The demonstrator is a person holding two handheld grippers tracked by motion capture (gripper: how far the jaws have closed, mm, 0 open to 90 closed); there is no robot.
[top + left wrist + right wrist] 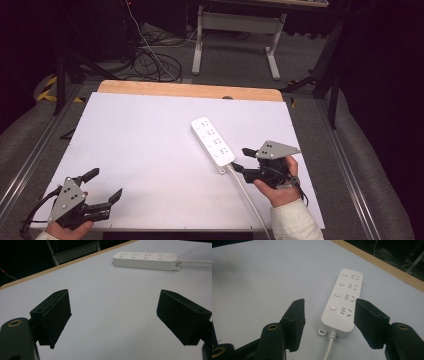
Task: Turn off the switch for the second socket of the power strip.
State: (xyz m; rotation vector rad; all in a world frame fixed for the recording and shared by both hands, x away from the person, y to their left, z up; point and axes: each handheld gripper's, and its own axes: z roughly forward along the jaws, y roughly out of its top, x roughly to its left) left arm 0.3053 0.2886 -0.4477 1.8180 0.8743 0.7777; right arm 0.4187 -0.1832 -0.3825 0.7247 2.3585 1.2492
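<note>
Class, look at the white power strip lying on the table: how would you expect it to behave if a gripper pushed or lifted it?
The power strip looks rigid and lies flat, so it would probably slide, not roll or tip. Its smooth casing may slip in a grip. The cable looks flexible and would likely drag or swing it.

A white sheet (150, 155) covers the table, leaving a strip of bare wood (190, 90) along the far edge. Metal rails (30, 160) run down both sides of the table. Beyond it the floor is grey carpet (235, 65), with a tangle of black cables (150, 62) lying to the left and a bit of yellow-and-black hazard tape (47, 87) further left. A white-legged desk frame (235, 30) stands at the back. Dark curtains (385, 75) close off the room, which is dim apart from the lit tabletop.
</note>
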